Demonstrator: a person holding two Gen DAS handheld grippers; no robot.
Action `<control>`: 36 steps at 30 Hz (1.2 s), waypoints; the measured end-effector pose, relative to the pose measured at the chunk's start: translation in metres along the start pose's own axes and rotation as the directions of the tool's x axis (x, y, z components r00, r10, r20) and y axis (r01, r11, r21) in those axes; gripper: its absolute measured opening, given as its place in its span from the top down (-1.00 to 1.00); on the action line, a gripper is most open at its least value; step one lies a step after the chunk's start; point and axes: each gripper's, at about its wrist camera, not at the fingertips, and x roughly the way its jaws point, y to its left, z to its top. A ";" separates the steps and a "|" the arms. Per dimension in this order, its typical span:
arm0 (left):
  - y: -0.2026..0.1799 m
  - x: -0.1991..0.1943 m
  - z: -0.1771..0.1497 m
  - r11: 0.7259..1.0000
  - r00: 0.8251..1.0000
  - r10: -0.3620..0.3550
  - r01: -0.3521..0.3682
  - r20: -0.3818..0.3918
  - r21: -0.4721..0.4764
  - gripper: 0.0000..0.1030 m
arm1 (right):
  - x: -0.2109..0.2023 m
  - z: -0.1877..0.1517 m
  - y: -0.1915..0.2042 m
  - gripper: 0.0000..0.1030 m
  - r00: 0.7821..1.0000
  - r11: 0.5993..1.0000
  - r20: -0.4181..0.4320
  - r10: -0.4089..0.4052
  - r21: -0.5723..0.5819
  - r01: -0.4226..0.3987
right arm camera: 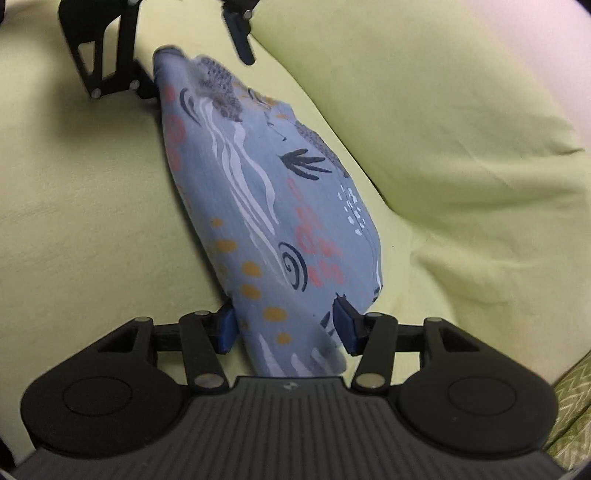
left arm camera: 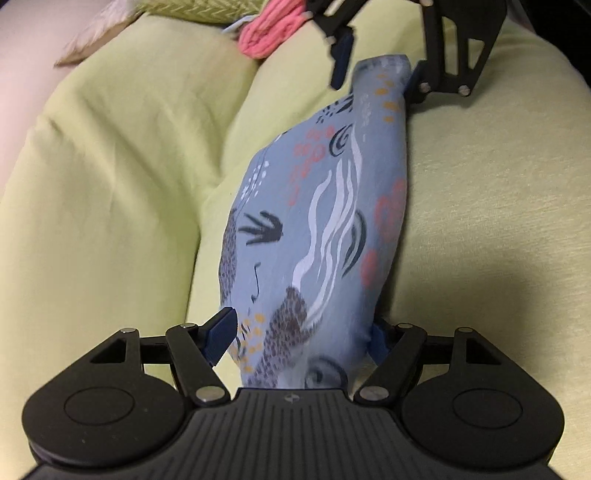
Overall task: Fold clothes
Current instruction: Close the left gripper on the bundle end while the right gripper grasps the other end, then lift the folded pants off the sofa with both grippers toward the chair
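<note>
In the left wrist view, the blue patterned garment (left arm camera: 314,221) lies bunched into a long roll on the light green bedsheet (left arm camera: 110,203). Its long axis runs from the left gripper (left arm camera: 301,338) at the bottom up to the right gripper (left arm camera: 376,70) at the top, leaning a little to the right. The near end goes between the left gripper's blue pads, but the left pad stands clear of the cloth, so this gripper is released. The right pad is mostly hidden behind the fabric. A pink knitted item (left arm camera: 269,29) is cut off at the top edge.

In the right wrist view, the same roll points away toward the upper left. The right gripper (right arm camera: 288,325) has the near end between its pads; whether they press the cloth I cannot tell. The far left gripper (right arm camera: 195,55) is partly cut off by the frame.
</note>
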 end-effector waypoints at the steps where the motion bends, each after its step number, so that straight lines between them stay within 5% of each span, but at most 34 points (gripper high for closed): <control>1: -0.002 0.002 0.003 1.000 1.000 0.001 -0.001 0.000 0.010 -0.29 | 0.002 0.005 0.004 0.18 1.000 1.000 0.002 -0.007 -0.025 0.007; 7: 0.007 0.008 0.007 0.999 0.998 -0.053 0.053 -0.015 0.009 -0.10 | 0.017 0.020 0.007 0.32 1.000 0.996 -0.011 -0.004 -0.093 0.003; 9: 0.004 0.004 0.007 0.997 0.997 -0.076 0.076 -0.017 0.019 0.13 | 0.018 0.018 0.009 0.44 1.000 0.994 -0.016 -0.001 -0.113 0.000; 11: -0.002 0.004 0.007 0.994 0.995 -0.096 0.097 -0.024 0.045 0.56 | 0.018 0.016 0.012 0.65 1.000 0.992 -0.022 -0.002 -0.129 -0.001; 14: -0.009 0.007 0.008 0.991 0.993 -0.115 0.117 -0.040 0.067 0.85 | 0.020 0.016 0.019 0.73 0.999 0.991 -0.032 -0.003 -0.133 -0.001; 23: 0.019 -0.011 0.008 0.994 0.999 -0.050 0.051 -0.017 0.100 0.87 | -0.001 0.022 0.003 0.79 0.998 0.989 0.001 -0.065 -0.132 0.065; 36: 0.062 -0.090 0.043 0.993 0.996 0.040 -0.049 0.079 0.109 0.85 | -0.080 0.037 -0.051 0.80 0.980 0.971 0.011 -0.198 -0.134 0.197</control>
